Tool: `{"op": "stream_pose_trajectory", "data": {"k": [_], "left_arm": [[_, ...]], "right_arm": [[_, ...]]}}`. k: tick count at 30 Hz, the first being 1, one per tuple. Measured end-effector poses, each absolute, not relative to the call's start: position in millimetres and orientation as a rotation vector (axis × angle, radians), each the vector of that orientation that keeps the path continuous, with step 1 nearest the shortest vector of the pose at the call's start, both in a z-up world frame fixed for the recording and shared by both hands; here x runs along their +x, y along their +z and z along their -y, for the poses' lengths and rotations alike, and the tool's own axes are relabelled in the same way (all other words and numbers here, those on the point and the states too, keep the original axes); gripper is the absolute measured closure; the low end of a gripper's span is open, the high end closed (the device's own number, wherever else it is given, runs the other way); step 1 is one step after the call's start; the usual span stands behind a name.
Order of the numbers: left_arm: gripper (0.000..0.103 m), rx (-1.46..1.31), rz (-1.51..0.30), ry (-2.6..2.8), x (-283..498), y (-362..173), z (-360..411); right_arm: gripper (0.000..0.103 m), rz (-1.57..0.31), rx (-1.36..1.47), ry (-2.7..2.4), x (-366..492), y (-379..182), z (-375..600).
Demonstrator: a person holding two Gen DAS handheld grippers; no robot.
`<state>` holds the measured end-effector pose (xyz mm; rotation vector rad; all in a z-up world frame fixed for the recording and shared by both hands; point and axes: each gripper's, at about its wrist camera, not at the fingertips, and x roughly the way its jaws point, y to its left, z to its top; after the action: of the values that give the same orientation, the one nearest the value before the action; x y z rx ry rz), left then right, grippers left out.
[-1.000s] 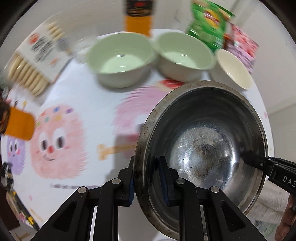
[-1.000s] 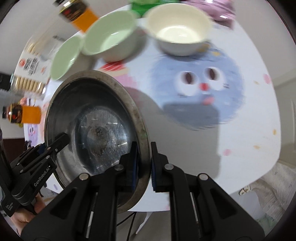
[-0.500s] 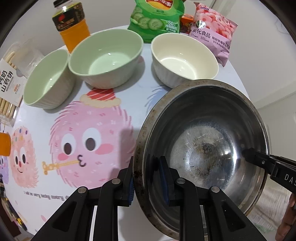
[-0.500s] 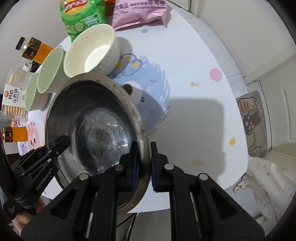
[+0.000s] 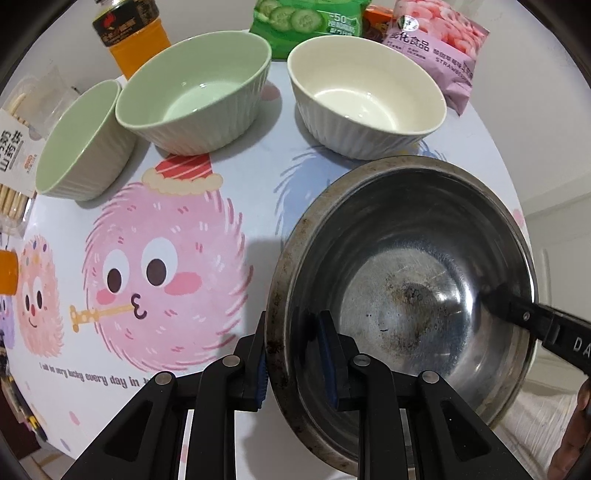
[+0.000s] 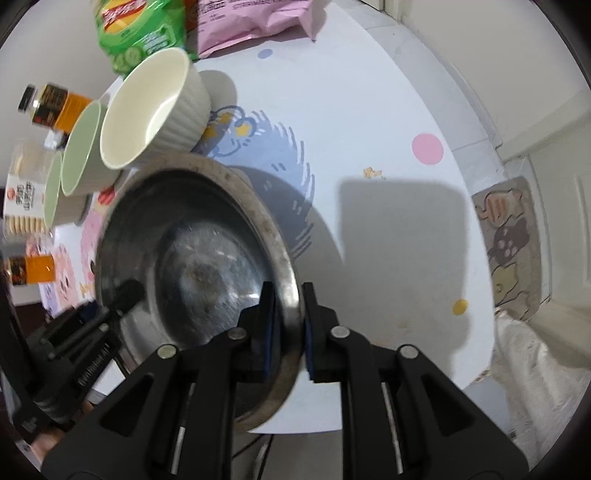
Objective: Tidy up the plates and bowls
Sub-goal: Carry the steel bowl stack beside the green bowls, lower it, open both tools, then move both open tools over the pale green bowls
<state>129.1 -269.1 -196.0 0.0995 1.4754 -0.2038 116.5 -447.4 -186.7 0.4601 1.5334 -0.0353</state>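
A worn steel bowl (image 5: 406, 295) (image 6: 199, 266) sits low at the table's near right, just in front of a white ribbed bowl (image 5: 365, 96) (image 6: 147, 107); I cannot tell if it touches the cloth. My left gripper (image 5: 293, 354) is shut on its left rim, one pad outside and one inside. My right gripper (image 6: 288, 332) straddles the opposite rim. Its jaws are opening, and the pads stand slightly off the metal. Two green ribbed bowls (image 5: 192, 96) (image 5: 77, 140) stand left of the white one.
An orange drink bottle (image 5: 129, 37), a green chip bag (image 5: 306, 22), a pink snack bag (image 5: 439, 44) and a cracker box (image 5: 11, 147) line the far and left sides. Right of the steel bowl the cartoon tablecloth (image 6: 369, 129) is bare to the table's edge.
Both grippers carried the steel bowl to the right across the table and lower, ending near the white bowl. The right gripper's pads have spread a little off the rim.
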Motion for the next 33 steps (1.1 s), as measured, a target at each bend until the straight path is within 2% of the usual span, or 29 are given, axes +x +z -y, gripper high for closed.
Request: {"op": "stream_pose_trajectory", "data": {"k": [1,3,5,7,9,12,18,22,33], "left_arm": [[0.079,0.094,-1.475,-0.198,128.3,-198.1,270.2],[0.069,0.087,-1.466,-0.206,132.4,-201.8,273.8],[0.020,0.063,-1.475,-0.230,132.6,-203.1,274.1],[0.011,0.043,-1.461,-0.238,131.6,-200.6,274.0],[0.001,0.049,-1.457,-0.222,130.6,-197.4,272.3],[0.000,0.024,-1.461,-0.220,129.5,-190.6,263.8],[0.000,-0.036,-1.431,-0.207,123.7,-166.8,223.6],[0.000,-0.115,-1.400,-0.162,129.2,-145.8,168.0],[0.000,-0.224,-1.380,-0.015,168.3,-129.7,35.7]], "right_arm": [[0.074,-1.541,0.469,-0.029,116.6,-189.5,447.7],[0.066,-1.536,0.477,-0.022,113.7,-190.6,446.8],[0.060,-1.521,0.463,-0.010,114.3,-189.4,442.8],[0.039,-1.506,0.469,0.009,115.7,-186.3,441.1],[0.031,-1.489,0.471,0.005,117.7,-181.6,442.1],[0.025,-1.460,0.485,-0.015,118.9,-173.5,445.4],[0.025,-1.386,0.571,-0.107,119.3,-152.3,452.0],[0.025,-1.331,0.654,-0.118,119.7,-134.0,438.3],[0.025,-1.346,0.796,0.035,133.8,-111.8,304.6]]}}
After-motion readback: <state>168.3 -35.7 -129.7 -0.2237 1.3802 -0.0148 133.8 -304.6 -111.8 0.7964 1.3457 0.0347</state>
